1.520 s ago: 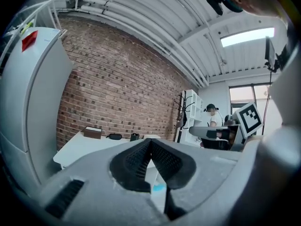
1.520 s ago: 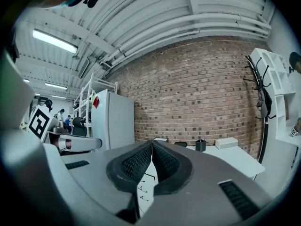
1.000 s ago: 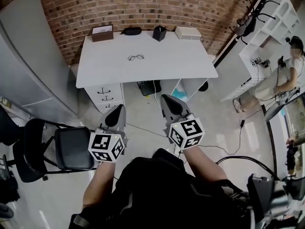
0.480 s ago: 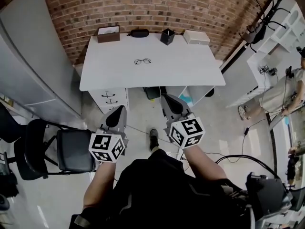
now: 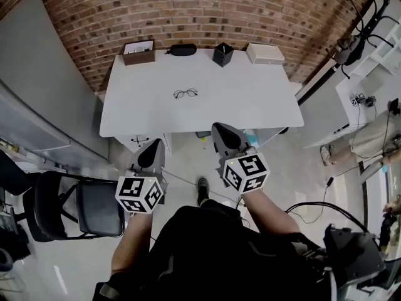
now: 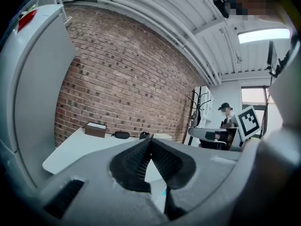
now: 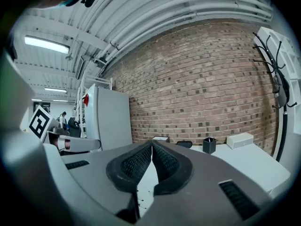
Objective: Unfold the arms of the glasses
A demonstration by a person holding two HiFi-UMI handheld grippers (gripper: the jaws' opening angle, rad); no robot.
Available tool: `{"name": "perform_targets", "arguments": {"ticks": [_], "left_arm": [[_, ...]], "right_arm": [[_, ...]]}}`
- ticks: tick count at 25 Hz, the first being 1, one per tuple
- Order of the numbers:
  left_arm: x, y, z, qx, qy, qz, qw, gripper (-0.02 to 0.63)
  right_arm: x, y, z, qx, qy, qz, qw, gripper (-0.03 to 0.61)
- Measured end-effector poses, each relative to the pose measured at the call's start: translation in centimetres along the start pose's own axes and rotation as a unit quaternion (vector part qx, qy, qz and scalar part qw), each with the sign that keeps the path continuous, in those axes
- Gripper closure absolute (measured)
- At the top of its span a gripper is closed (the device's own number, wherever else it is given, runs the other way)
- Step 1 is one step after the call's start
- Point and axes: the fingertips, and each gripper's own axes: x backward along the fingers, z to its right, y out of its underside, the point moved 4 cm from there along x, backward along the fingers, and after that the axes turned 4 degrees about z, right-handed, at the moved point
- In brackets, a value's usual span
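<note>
A pair of thin dark-framed glasses [image 5: 185, 93] lies near the middle of the white table [image 5: 263, 105], seen in the head view. Both grippers hang in front of the table's near edge, well short of the glasses. My left gripper [image 5: 152, 148] is shut and holds nothing; in its own view the left gripper [image 6: 150, 140] shows its pads pressed together. My right gripper [image 5: 222, 132] is shut too and empty, its tips over the table's front edge; the right gripper [image 7: 151, 144] has its pads touching in its own view.
Along the table's back edge, by the brick wall, stand a brown box [image 5: 138, 52], a black glasses case [image 5: 182, 49], a black cup [image 5: 222, 54] and a white box [image 5: 264, 53]. A black chair [image 5: 78, 202] stands at the left. Grey cabinet [image 5: 50, 99] at the left.
Both grippers and the person have moved toward the table; it now looms larger and nearer. A foot shows below. The jaws stay shut.
</note>
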Motion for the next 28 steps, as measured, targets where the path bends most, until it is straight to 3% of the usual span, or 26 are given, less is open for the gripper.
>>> {"name": "perform_targets", "arguments": {"ticks": [8, 13, 17, 28], "left_arm": [[-8.7, -0.1, 0.1, -0.004, -0.019, -0.030, 0.9994, 0.603], [-13.4, 0.3, 0.5, -0.030, -0.036, -0.046, 0.9978, 0.603], [-16.1, 0.4, 0.3, -0.017, -0.046, -0.055, 0.9973, 0.603], [-20.2, 1.3, -2.9, 0.001, -0.054, -0.074, 0.9958, 0.603]], "right_arm": [[-4.6, -0.3, 7.2, -0.011, -0.025, -0.008, 1.000, 0.569], [-6.9, -0.3, 11.3, -0.008, -0.043, -0.012, 0.999, 0.569], [-8.7, -0.4, 13.8, -0.012, -0.048, -0.020, 0.999, 0.569], [-14.1, 1.9, 15.9, -0.008, -0.063, -0.045, 0.997, 0.568]]}}
